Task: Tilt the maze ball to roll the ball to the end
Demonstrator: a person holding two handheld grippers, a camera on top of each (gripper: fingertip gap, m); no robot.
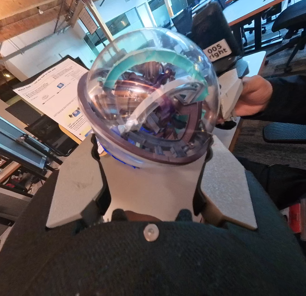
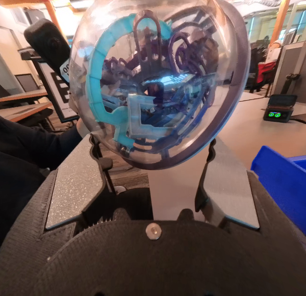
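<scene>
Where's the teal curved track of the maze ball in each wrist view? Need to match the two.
Left wrist view: teal curved track arches across the top of the maze ball, upper centre.
Right wrist view: teal curved track runs as a ring on the sphere's left side, centre-left.
Shared landmark: the dark band round the sphere, low in the left view, sweeping down the right side in the right view.

Light: bright indoor, cool daylight from background windows, warm ceiling glow upper left | Glare: reflections streak the maze ball dome | Blur: motion smear on ball and background, both views | Distortion: strong wide-angle bending at edges | Shadows: soft, faint
</scene>
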